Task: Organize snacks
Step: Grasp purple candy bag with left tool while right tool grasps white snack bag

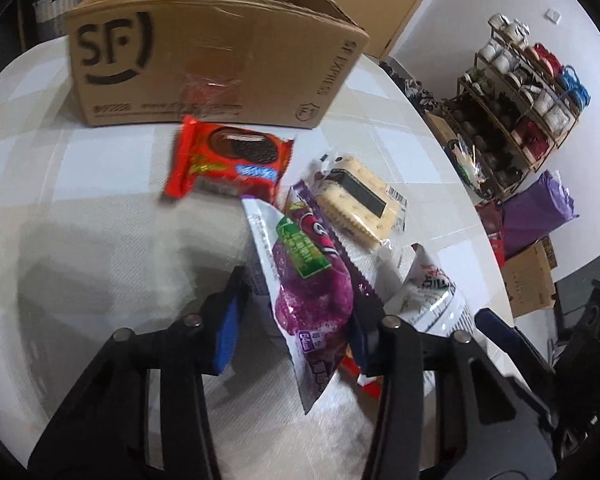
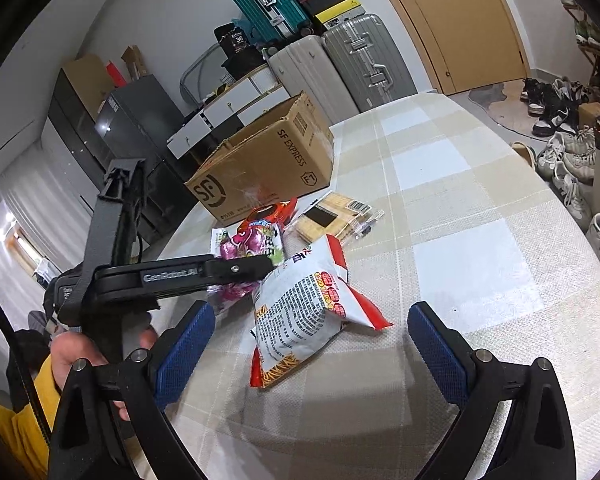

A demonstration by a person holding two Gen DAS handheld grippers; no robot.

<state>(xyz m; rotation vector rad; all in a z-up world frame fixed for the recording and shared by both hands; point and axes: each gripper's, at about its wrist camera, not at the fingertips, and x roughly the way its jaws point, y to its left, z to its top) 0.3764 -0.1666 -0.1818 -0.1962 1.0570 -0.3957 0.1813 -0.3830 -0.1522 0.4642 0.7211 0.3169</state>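
Left claw point(image 1: 296, 320) clenched on purple-and-white plastic snack packet point(image 1: 300, 284), blue pads pressing both sides, just above checked-cloth table point(image 1: 100, 220). Ahead of it: red cookie pack point(image 1: 228, 160), clear-wrapped cracker pack point(image 1: 360, 204), open brown cardboard box point(image 1: 220, 64) beyond. Right claw point(image 2: 312, 340) released, jaws wide, white-and-red noodle snack bag point(image 2: 304, 312) lying between them, untouched.

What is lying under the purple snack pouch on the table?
Under the purple snack pouch lies a purple wrapper with a zigzag edge, and a red corner shows beneath its lower end. How far either reaches under it is covered.
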